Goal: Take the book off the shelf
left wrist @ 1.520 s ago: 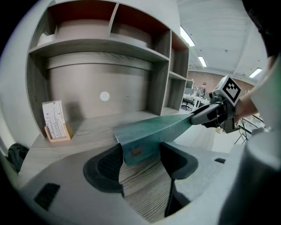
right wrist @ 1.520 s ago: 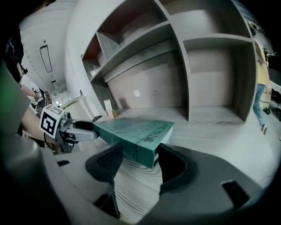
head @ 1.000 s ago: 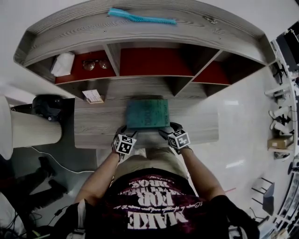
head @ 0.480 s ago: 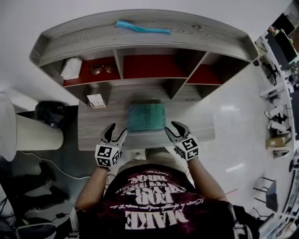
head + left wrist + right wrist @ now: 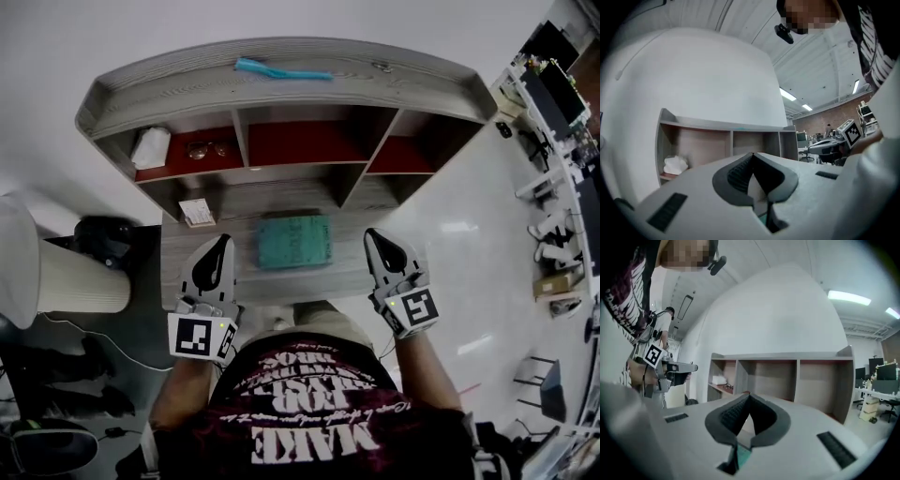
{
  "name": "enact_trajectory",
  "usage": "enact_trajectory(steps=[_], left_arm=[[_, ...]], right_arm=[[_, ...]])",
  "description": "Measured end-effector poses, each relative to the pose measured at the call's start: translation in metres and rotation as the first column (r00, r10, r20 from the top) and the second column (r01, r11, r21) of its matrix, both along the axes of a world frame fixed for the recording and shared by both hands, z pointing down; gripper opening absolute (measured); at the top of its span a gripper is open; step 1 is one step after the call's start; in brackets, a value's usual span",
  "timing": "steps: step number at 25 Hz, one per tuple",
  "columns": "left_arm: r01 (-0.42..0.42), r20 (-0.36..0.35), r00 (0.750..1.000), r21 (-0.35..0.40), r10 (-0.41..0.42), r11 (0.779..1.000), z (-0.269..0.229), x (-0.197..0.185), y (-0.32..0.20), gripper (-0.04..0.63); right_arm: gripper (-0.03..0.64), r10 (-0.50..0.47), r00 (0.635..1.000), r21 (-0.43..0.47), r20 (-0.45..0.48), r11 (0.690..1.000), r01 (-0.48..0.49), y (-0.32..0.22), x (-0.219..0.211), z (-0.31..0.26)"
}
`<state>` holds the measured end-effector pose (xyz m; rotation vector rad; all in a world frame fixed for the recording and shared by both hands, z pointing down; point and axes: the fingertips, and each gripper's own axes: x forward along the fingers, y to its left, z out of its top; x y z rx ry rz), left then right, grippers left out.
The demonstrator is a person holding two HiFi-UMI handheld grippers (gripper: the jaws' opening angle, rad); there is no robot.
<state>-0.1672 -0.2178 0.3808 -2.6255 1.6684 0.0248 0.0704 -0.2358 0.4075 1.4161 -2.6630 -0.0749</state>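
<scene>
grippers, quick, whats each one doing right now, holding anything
Left gripper: closed, empty.
Right gripper: closed, empty.
The teal book lies on the desk between them, touched by neither.

book (image 5: 292, 241) on desk (image 5: 349, 270) | shelf (image 5: 281, 94) behind | left claw (image 5: 222, 241) left, right claw (image 5: 372, 235) right

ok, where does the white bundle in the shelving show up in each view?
Head view: white bundle at upper left, in the leftmost compartment.
Left gripper view: lower left, in the leftmost compartment.
Right gripper view: small, left of centre, again in the leftmost compartment.
Shared landmark: the wooden shelf unit with its upright dividers.
</scene>
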Motion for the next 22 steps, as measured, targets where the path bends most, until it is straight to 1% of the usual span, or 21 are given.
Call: enact_trajectory(steps=[1,3,7,10,12,16,22], left_arm=[[-0.003,-0.003,1.0,0.008,0.003,1.0,-0.007,0.002,0.002,0.006],[0.002,-0.008,1.0,-0.001,-0.002,1.0,-0.011,0.002,0.002,0.006],[0.034,-0.017,0.999,-0.054,-0.035,0.998,-0.002,-0.001,-0.002,0.006],[0.037,-0.022,0.999,-0.096,-0.039,0.995,0.01,0.001,-0.008,0.006],[0.035,-0.015,0.999,-0.112,-0.037,0.993,0.015,0.006,-0.013,0.006],[0.047,-0.013,0.999,-0.129,-0.049,0.991,0.019,0.014,-0.02,0.006],[0.072,0.005,0.997,-0.141,-0.072,0.987,0.023,0.03,-0.032,0.006]], right_arm=[[0.003,0.009,1.0,0.01,0.008,1.0,-0.009,0.0,0.002,-0.009],[0.003,0.021,1.0,0.018,0.01,1.0,-0.022,-0.001,0.006,-0.017],[0.003,0.038,0.999,-0.004,0.003,0.999,-0.038,-0.001,0.011,-0.014],[0.003,0.032,0.999,-0.018,-0.01,0.999,-0.032,-0.003,0.013,-0.01],[0.003,0.028,1.0,-0.034,-0.013,0.999,-0.029,-0.005,0.016,-0.006],[0.003,0.016,1.0,-0.057,-0.014,0.998,-0.017,-0.013,0.022,-0.001],[0.003,-0.025,1.0,-0.042,-0.009,0.999,0.025,-0.029,0.032,-0.003]])
